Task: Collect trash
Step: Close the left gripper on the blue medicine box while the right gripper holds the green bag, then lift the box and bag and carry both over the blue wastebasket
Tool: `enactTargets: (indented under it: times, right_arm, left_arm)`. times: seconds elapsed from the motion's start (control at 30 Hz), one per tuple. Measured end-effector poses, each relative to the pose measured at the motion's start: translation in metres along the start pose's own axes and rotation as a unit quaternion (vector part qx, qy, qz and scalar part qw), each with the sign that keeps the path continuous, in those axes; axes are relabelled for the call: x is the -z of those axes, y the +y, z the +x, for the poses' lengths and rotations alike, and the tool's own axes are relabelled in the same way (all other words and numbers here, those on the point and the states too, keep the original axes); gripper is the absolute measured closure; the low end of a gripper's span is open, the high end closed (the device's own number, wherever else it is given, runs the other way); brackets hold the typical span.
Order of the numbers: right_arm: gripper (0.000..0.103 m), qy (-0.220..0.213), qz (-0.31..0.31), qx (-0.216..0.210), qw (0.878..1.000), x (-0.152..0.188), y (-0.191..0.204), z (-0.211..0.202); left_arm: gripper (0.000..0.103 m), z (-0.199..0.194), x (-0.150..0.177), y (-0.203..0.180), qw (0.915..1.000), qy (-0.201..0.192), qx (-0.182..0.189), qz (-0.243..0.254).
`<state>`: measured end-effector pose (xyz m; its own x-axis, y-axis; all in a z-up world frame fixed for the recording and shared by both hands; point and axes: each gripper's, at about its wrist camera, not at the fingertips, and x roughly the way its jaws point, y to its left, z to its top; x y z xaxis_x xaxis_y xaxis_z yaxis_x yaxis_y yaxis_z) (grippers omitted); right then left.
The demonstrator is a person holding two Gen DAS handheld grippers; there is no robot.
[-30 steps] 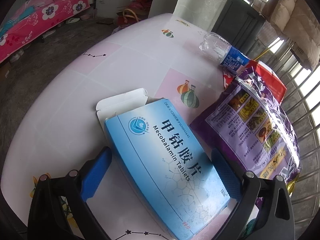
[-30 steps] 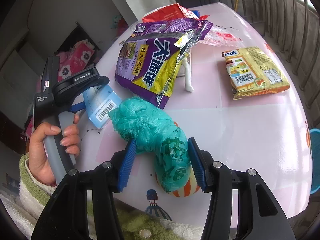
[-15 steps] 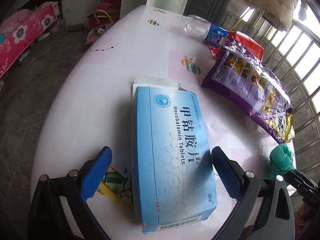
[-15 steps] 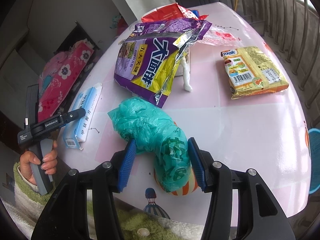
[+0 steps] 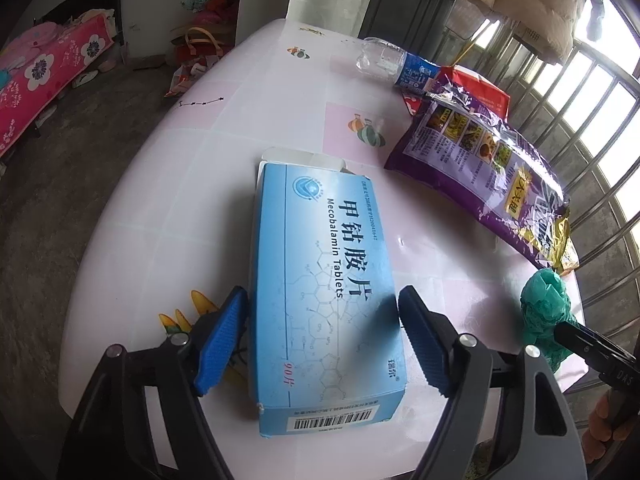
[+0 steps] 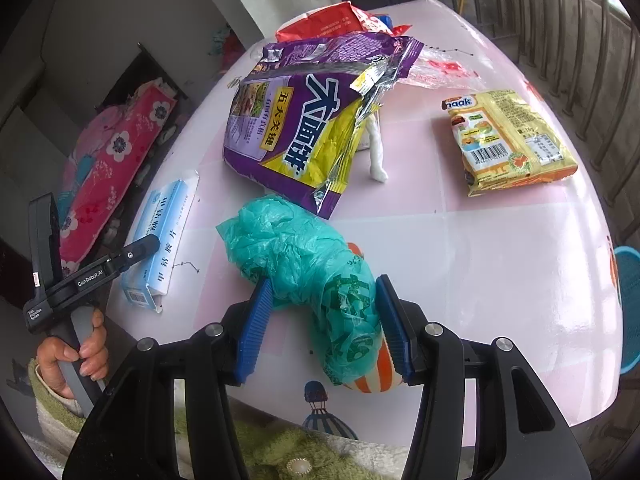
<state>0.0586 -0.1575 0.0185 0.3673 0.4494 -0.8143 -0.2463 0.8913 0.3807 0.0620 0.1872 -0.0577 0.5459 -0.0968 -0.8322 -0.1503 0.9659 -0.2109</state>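
With the blue pill box (image 5: 324,300) lying flat near the table (image 5: 168,200) edge, left gripper (image 5: 322,340) has just been closing on its long sides, pads at or just off the card
Step looks like the pick of the box; next: finish squeeze, lift it clear. Right gripper (image 6: 322,328) pinches the green plastic bag (image 6: 304,268) just beside; purple snack bag (image 5: 488,180), bottle (image 5: 394,66), yellow wrapper (image 6: 508,140) lie further out

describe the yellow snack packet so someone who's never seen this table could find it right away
On the pink-and-white round table, look to the side nearest the window bars, past the big purple crinkled foil bag. The flat yellow plastic snack packet lies alone there, barcode up: the only yellow packet, and nothing touches it.
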Motion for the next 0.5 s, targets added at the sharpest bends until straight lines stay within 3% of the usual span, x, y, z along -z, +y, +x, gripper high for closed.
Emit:
enactTargets:
  times: [0.5]
  right_arm:
    - [0.054, 0.021, 0.021, -0.009, 1.0, 0.001, 0.007, 0.005]
  left_arm:
    - [0.03, -0.016, 0.027, -0.004, 0.9997, 0.01, 0.024, 0.0]
